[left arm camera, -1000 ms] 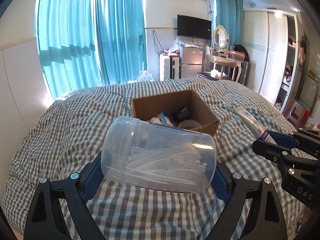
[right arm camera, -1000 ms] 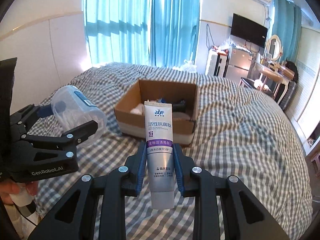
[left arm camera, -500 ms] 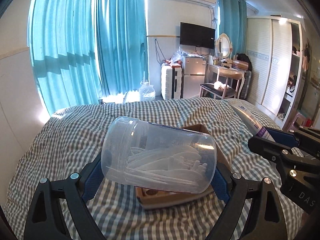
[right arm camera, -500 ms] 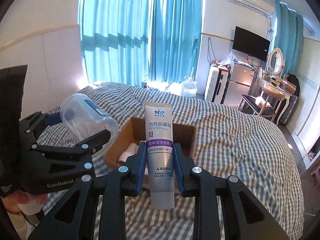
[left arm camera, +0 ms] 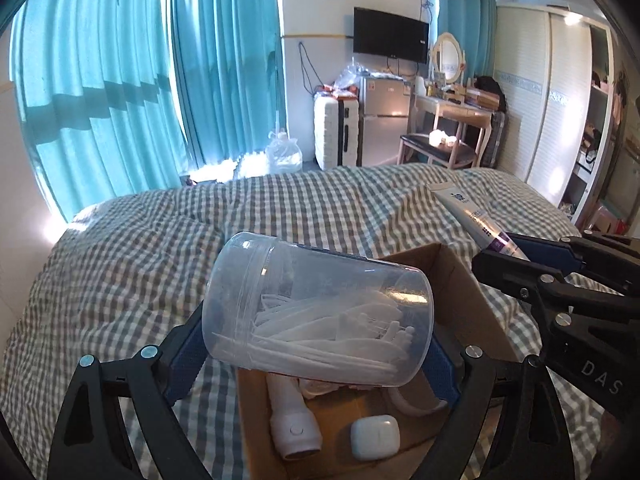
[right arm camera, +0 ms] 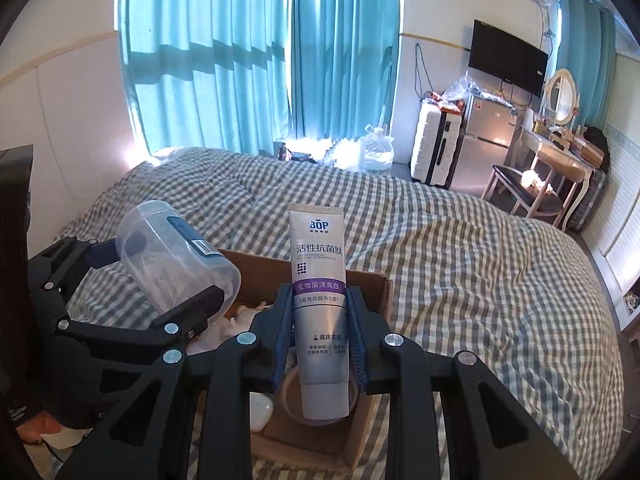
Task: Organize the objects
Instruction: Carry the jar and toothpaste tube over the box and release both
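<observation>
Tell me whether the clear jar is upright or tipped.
Tipped: the clear jar lies sideways across the left gripper, its white sticks lying lengthwise.

the cardboard box (left arm camera: 460, 280) sits open-topped on the checked bed (left arm camera: 120, 280), and the way down into it is crowded. the clear jar (left arm camera: 320, 316), clamped sideways in the left gripper (left arm camera: 316, 348), hangs over the box's left half. the toothpaste tube (right arm camera: 320, 300), pinched upright in the right gripper (right arm camera: 320, 320), hangs over its right half. the 2 grippers are close beside each other above the box. on the box floor lie a white handheld device (left arm camera: 292, 424), a small white case (left arm camera: 375, 437) and a tape roll (right arm camera: 320, 404), with bare cardboard between them. around the box, the bed lies open on every side.
</observation>
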